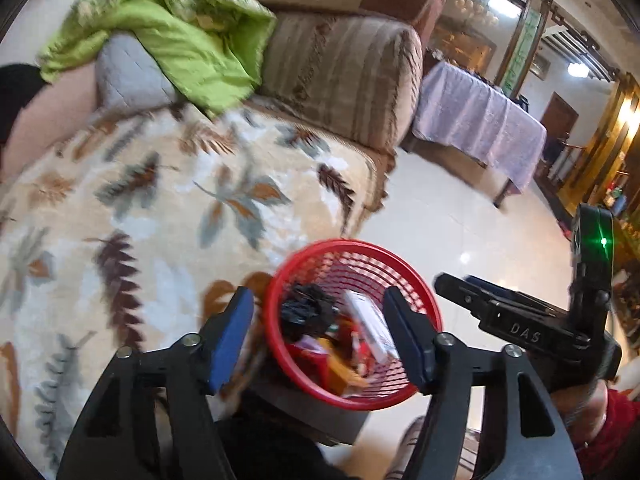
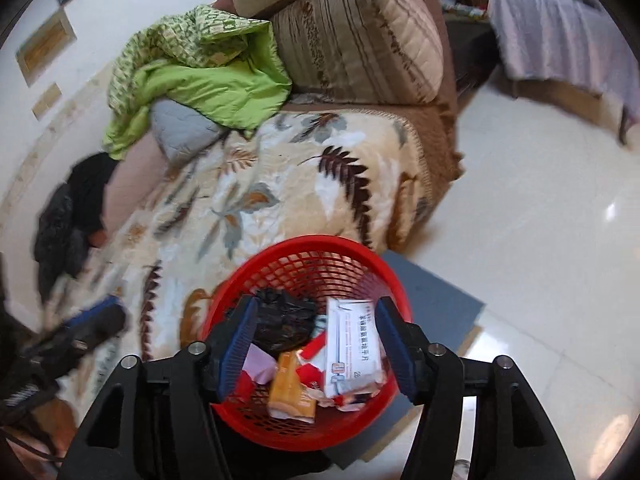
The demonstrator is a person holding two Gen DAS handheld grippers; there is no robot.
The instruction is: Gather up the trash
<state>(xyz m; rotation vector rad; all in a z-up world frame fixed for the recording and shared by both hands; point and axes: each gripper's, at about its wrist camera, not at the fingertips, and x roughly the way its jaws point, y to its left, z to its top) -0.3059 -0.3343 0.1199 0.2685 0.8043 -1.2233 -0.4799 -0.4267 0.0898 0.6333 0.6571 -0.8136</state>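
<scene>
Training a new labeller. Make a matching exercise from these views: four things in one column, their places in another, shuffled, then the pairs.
Things:
1. white box
2. green quilt
3. lilac cloth
4. black clothes

Places:
A. draped over a table
B. in the red basket
C. far end of the sofa seat
D. piled against the sofa back

Pairs: 1-B, 2-D, 3-A, 4-C

Leaf-print blanket (image 2: 280,184), green quilt (image 2: 200,80), striped cushion (image 2: 360,40)
</scene>
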